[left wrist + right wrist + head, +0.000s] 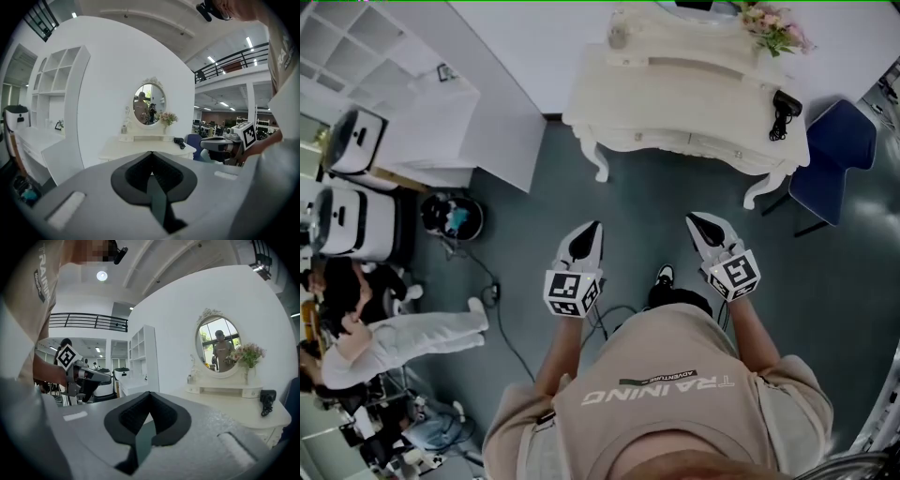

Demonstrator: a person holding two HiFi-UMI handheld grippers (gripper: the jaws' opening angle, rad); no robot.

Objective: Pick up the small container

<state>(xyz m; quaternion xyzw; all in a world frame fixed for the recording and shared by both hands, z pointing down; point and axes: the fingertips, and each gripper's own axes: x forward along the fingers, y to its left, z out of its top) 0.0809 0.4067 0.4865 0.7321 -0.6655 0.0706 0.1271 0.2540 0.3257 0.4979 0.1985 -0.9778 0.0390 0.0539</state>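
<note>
Head view showed the person standing on the grey floor (534,206), facing a white desk (675,98), with both forearms stretched forward. The left tool (596,225) and the right tool (694,218) were held side by side, apart from each other, with their tips pointing toward the desk and a little downward. Both hung over the floor, well apart from the desk edge.

In the left gripper view the two jaws of the left tool were pressed together at the tip, with nothing between them. In the right gripper view the right tool was pressed together in the same way and was also empty.

The small container (619,34) stood on the raised shelf at the back of the desk, toward the left in the head view, beside the oval mirror (149,103). Flowers (773,28) stood at the other side of the shelf. A black hair dryer (786,108) lay on the desk top near its right end, and a blue chair (839,150) stood just beside that end.
</note>
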